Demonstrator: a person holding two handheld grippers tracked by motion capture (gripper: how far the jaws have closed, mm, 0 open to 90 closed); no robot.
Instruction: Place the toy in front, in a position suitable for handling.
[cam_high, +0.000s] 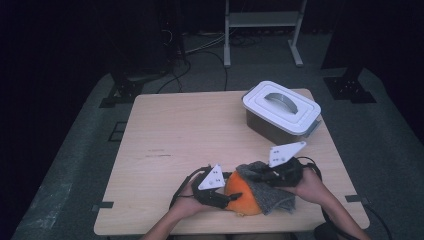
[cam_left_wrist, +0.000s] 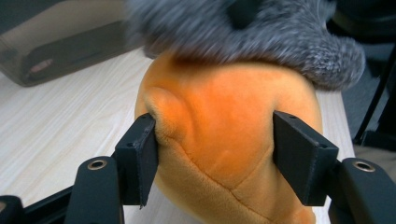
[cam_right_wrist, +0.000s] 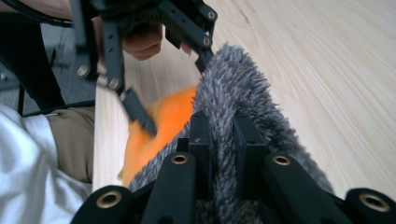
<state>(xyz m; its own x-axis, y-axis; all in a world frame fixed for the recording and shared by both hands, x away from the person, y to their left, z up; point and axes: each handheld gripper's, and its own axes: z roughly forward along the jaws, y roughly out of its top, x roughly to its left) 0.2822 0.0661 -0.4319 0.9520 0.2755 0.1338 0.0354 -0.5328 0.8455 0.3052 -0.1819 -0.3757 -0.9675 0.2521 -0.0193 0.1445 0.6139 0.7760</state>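
An orange plush toy (cam_high: 241, 194) sits near the table's front edge, between the two hands. A grey fuzzy cloth (cam_high: 274, 194) lies draped over its top and right side. My left gripper (cam_high: 223, 194) is shut on the toy, and in the left gripper view its jaws press into both sides of the orange plush (cam_left_wrist: 219, 130) below the cloth (cam_left_wrist: 261, 32). My right gripper (cam_high: 265, 175) is shut on a fold of the cloth (cam_right_wrist: 238, 79), seen pinched in the right gripper (cam_right_wrist: 224, 135) with the orange toy (cam_right_wrist: 163, 121) beneath it.
A grey bin with a white handled lid (cam_high: 281, 111) stands at the table's back right. The wooden table (cam_high: 175, 135) extends bare to the left and back. Cables and a metal stand (cam_high: 262, 25) lie on the floor beyond.
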